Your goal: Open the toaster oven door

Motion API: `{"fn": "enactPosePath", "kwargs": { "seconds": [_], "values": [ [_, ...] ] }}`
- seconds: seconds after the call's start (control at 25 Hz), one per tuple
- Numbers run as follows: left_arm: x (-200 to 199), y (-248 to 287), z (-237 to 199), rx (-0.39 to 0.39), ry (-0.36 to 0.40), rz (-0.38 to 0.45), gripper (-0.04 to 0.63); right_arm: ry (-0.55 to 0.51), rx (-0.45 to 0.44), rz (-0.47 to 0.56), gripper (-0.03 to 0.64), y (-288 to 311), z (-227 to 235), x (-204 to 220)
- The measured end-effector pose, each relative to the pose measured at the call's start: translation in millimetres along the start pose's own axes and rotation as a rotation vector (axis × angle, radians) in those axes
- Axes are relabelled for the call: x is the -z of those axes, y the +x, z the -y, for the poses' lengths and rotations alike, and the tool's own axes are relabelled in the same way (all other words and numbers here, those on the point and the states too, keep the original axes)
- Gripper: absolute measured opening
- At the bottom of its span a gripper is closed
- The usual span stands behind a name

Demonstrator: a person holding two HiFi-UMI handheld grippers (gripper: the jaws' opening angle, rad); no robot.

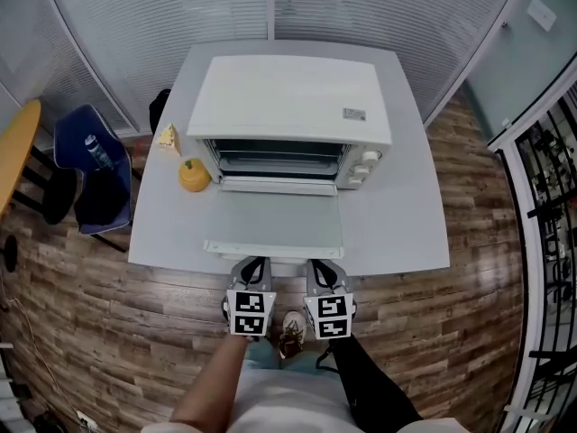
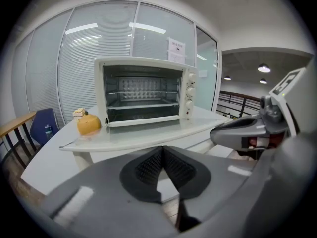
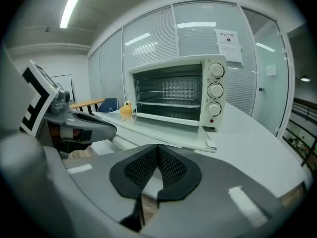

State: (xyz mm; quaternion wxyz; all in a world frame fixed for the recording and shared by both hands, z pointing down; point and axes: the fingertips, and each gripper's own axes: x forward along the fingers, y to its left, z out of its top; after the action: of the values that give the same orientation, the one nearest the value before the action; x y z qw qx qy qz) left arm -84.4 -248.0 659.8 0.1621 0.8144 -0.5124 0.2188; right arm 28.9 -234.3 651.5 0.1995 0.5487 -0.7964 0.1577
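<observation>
The toaster oven (image 1: 288,106) sits on the desk (image 1: 397,224), its door (image 1: 275,224) lying flat open in front of it; a forward lurch could likely knock the door's free edge and jolt the oven. The left gripper (image 1: 251,271) and right gripper (image 1: 325,273) hover side by side just in front of that door, fingers (image 2: 148,166) pressed together, empty

Wood-plank floor (image 1: 108,332), white table (image 1: 397,215), glass walls with blinds (image 1: 144,25), blue chair (image 1: 90,179) left, ceiling strip light (image 3: 69,6).
</observation>
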Motion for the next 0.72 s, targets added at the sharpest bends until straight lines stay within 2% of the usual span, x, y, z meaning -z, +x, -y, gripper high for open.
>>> {"fn": "enactPosePath", "kwargs": {
  "seconds": [0.72],
  "values": [
    [47.2, 14.4, 5.2, 0.046, -0.029, -0.128, 0.057, 0.013, 0.023, -0.105, 0.003, 15.2, 2.0, 49.4]
  ]
}}
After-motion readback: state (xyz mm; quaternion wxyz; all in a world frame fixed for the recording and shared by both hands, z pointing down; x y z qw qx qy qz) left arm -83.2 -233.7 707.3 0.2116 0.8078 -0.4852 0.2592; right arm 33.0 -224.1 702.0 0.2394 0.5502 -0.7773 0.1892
